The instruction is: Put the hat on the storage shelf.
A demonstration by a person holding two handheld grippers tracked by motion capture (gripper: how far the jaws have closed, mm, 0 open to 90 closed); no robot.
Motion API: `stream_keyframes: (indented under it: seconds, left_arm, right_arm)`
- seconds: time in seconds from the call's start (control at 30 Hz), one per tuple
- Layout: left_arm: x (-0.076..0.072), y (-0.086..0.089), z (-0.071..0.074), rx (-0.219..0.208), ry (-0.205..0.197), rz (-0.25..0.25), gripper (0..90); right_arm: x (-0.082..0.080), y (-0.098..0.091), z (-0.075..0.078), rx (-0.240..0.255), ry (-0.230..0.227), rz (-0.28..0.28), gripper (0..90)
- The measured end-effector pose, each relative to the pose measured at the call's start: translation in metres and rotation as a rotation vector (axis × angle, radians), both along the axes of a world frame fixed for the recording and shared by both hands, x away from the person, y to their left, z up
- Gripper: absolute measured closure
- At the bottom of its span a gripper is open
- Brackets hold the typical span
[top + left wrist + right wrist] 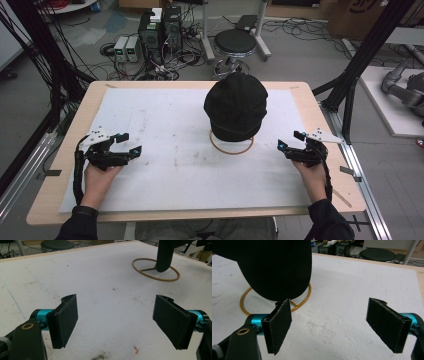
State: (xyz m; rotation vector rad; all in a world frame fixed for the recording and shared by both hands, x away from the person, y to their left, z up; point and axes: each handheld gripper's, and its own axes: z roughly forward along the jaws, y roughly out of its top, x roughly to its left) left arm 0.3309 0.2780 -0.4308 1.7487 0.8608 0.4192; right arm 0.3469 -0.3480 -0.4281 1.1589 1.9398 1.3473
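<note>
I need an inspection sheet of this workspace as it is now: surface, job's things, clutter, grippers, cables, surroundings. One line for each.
Surface: white sheet over a wooden table, with grey smudges and scuff marks.
Job's things: black hat raised on a stand with a brass ring base, right of centre.
Clutter: small orange scrap and dark crumbs near the left gripper.
Grippers: left gripper open, holding nothing; right gripper open, holding nothing, close to the hat.
Cables: a black cable runs along the left forearm; loose wires on the floor behind the table.
Surroundings: black stool, electronic boxes, black frame posts.
</note>
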Motion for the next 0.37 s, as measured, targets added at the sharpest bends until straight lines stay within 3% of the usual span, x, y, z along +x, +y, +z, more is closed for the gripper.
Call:
stream_keyframes:
  seconds: [0.37]
  left_arm:
    - [-0.0001, 0.0008, 0.0, 0.006, 0.005, 0.001, 20.1]
  right_arm:
    - [0.0013, 0.0015, -0.0004, -0.003, 0.002, 0.006, 19.9]
